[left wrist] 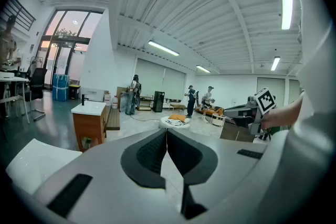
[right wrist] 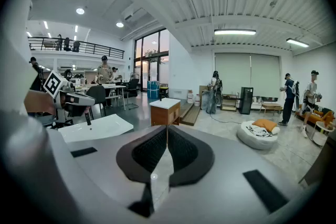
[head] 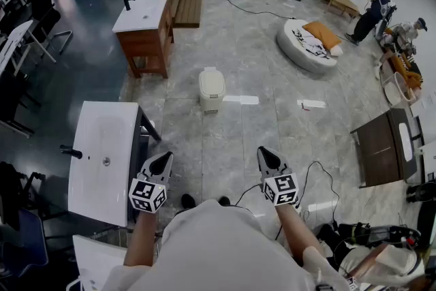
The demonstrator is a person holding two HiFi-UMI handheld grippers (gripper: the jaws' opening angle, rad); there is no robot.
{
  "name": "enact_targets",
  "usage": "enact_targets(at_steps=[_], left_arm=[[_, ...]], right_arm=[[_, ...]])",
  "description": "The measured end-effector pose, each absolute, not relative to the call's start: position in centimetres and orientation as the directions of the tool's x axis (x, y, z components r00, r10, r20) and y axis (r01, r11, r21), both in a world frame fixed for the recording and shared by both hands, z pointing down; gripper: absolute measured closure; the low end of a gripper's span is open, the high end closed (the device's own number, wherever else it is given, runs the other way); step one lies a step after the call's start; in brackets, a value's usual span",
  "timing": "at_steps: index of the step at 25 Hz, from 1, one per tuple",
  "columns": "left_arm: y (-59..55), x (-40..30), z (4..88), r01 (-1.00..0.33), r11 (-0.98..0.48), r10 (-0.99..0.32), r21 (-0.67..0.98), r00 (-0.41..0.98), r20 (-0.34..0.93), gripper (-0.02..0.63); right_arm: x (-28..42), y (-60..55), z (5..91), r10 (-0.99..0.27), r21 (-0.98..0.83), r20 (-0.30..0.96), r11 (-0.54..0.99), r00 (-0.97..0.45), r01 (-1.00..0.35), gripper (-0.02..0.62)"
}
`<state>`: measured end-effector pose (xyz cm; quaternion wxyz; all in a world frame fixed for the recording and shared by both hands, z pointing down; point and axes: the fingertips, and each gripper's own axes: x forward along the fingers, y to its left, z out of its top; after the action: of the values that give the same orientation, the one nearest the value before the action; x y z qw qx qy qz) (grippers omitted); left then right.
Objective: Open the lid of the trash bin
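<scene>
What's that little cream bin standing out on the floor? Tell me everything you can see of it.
The trash bin is a small, boxy, cream-coloured container with rounded corners, plastic by its look. Its lid is down, closing the top. It stands upright on the grey tiled floor, alone in the open, ahead of the person. A flat white strip lies on the floor at its right; whether they touch is unclear. The left gripper and right gripper are well short of it.
</scene>
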<state>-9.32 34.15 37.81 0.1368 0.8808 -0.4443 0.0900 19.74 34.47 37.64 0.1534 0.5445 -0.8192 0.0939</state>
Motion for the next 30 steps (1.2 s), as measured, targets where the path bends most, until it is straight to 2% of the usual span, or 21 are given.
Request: enact_targets(at_steps=[19, 30], left_arm=[[33.4, -10.5, 38.4, -0.795, -0.58, -0.745, 0.177, 0.606, 0.279, 0.588], [33.0, -13.7, 39.0, -0.779, -0.598, -0.729, 0.185, 0.626, 0.278, 0.588]], right_arm=[[18.7, 34.1, 37.8, -0.871, 0.002, 0.364, 0.356, -0.331, -0.934, 0.561], [15.5, 33.9, 38.8, -0.87, 0.006, 0.387, 0.334, -0.306, -0.942, 0.561]])
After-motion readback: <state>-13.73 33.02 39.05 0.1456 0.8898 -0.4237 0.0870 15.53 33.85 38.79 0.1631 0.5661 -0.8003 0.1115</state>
